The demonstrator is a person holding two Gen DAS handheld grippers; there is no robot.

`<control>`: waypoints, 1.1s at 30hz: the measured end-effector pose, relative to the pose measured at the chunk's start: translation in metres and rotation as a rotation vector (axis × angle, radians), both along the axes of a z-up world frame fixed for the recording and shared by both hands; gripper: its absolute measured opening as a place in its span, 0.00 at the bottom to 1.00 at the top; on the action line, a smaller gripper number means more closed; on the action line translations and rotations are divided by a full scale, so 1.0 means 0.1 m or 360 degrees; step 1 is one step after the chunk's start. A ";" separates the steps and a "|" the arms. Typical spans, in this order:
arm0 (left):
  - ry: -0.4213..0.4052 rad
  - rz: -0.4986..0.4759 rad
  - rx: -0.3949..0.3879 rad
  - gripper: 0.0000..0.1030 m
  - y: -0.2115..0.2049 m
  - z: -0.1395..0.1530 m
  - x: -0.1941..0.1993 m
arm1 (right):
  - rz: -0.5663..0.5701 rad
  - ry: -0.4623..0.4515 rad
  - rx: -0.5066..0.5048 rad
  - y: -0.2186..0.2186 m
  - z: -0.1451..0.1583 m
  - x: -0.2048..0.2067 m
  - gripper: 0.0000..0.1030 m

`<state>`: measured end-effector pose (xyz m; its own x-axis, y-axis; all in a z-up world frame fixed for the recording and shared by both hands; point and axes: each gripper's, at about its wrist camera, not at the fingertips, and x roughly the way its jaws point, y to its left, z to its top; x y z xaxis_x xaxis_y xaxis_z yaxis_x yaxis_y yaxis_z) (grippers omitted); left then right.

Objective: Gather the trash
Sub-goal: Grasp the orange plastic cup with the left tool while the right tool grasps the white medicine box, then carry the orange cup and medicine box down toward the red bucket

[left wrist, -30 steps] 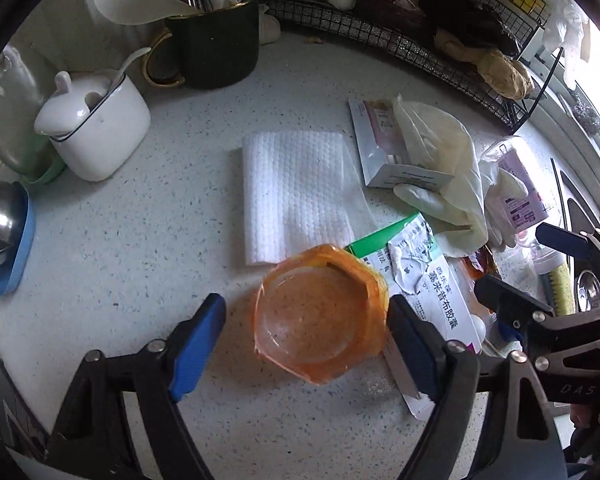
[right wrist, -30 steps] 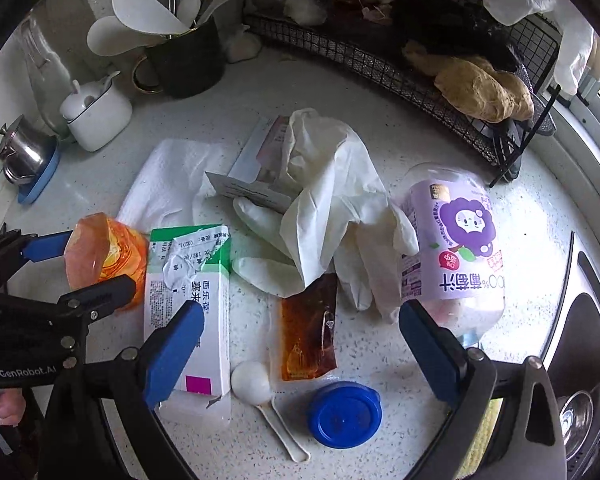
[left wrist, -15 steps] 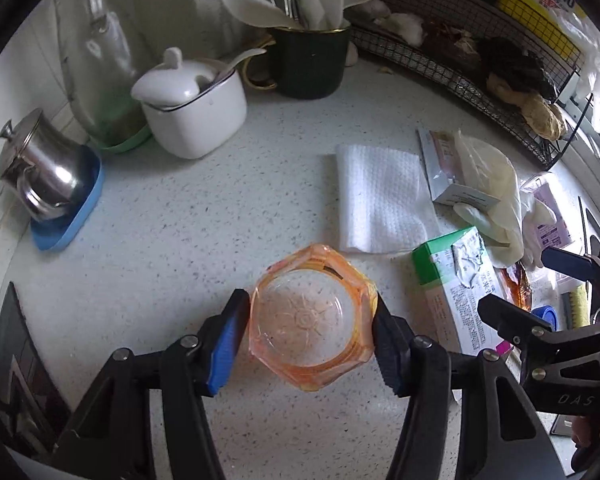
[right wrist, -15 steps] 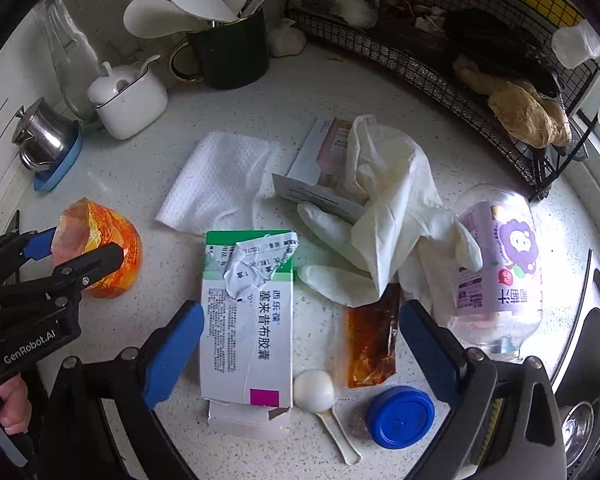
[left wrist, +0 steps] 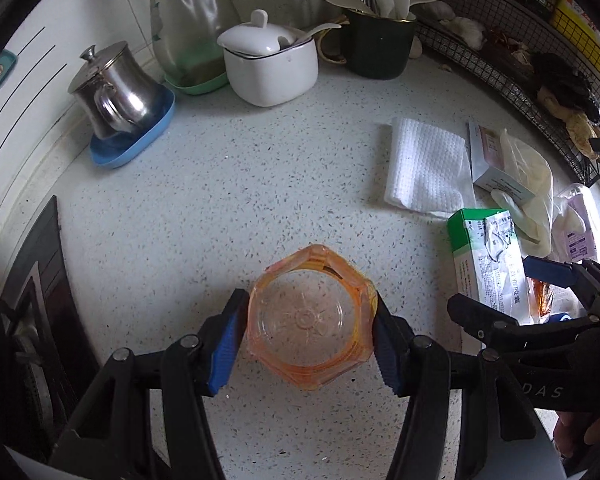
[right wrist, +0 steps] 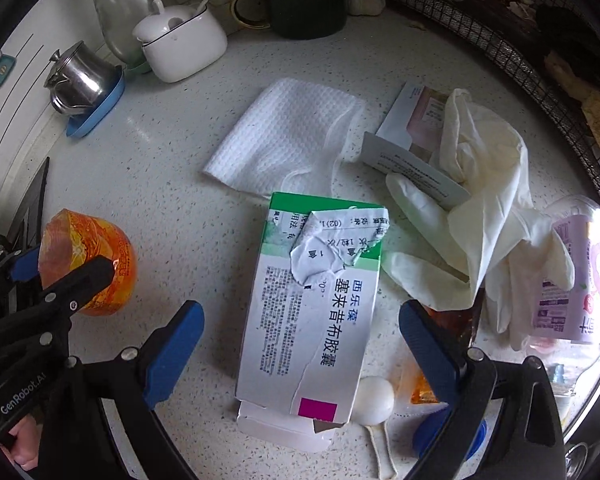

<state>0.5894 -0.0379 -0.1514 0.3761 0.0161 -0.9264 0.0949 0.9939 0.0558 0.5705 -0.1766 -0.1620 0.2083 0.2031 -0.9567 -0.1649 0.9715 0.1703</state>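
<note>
My left gripper (left wrist: 306, 332) is shut on an orange plastic cup (left wrist: 310, 318), both blue pads pressing its sides; the cup (right wrist: 86, 260) also shows at the left of the right wrist view, held above the speckled counter. My right gripper (right wrist: 300, 342) stands open over a torn green-and-white medicine box (right wrist: 312, 320), pads apart on either side without touching it. Around the box lie a white paper towel (right wrist: 288, 136), a white latex glove (right wrist: 480, 208), a small grey-pink carton (right wrist: 416, 148), a brown sauce packet (right wrist: 456, 320), a clear bottle with a purple label (right wrist: 572, 280), a blue cap (right wrist: 428, 436) and a white spoon (right wrist: 374, 402).
At the back stand a steel pot on a blue coaster (left wrist: 116, 92), a glass jar on a green coaster (left wrist: 192, 20), a white lidded sugar bowl (left wrist: 270, 64) and a dark utensil mug (left wrist: 380, 48). A black wire rack (left wrist: 520, 76) lines the right. The counter's dark edge (left wrist: 32, 280) runs at left.
The left jaws closed onto the orange cup and carried it left, away from the trash pile. The right gripper shifted left, from over the sauce packet to over the medicine box.
</note>
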 end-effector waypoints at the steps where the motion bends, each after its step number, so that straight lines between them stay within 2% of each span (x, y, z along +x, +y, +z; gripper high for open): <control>1: -0.0006 0.0030 0.0021 0.54 -0.01 0.00 -0.01 | 0.0010 0.0008 0.0006 0.03 -0.04 -0.05 0.96; 3: -0.0010 0.0069 0.0036 0.54 -0.01 -0.02 -0.03 | 0.0029 0.0011 -0.0006 0.07 -0.08 -0.03 0.96; 6: -0.0007 0.0142 0.0024 0.54 0.04 -0.03 -0.08 | 0.0044 -0.0037 -0.0042 0.12 -0.06 -0.03 0.87; 8: -0.0013 0.0174 0.0031 0.54 0.08 -0.03 -0.12 | 0.0074 -0.0097 -0.0115 0.25 -0.06 -0.09 0.60; 13: -0.0026 0.0233 -0.0008 0.54 0.18 -0.02 -0.33 | 0.0155 -0.0049 -0.0027 0.34 -0.01 -0.21 0.58; 19: -0.0062 0.0213 -0.0094 0.54 0.22 0.15 -0.69 | 0.0175 -0.0146 -0.0014 0.46 0.33 -0.61 0.58; 22: -0.0076 0.0223 -0.0143 0.54 0.25 0.25 -0.89 | 0.0191 -0.0206 -0.0009 0.38 0.54 -0.83 0.58; 30: -0.0141 0.0219 -0.0173 0.54 0.32 0.51 -1.66 | 0.0283 -0.0335 -0.0003 0.29 0.93 -1.57 0.58; 33: -0.0171 0.0241 -0.0173 0.54 0.38 0.58 -2.01 | 0.0312 -0.0380 0.0008 0.34 0.92 -1.88 0.58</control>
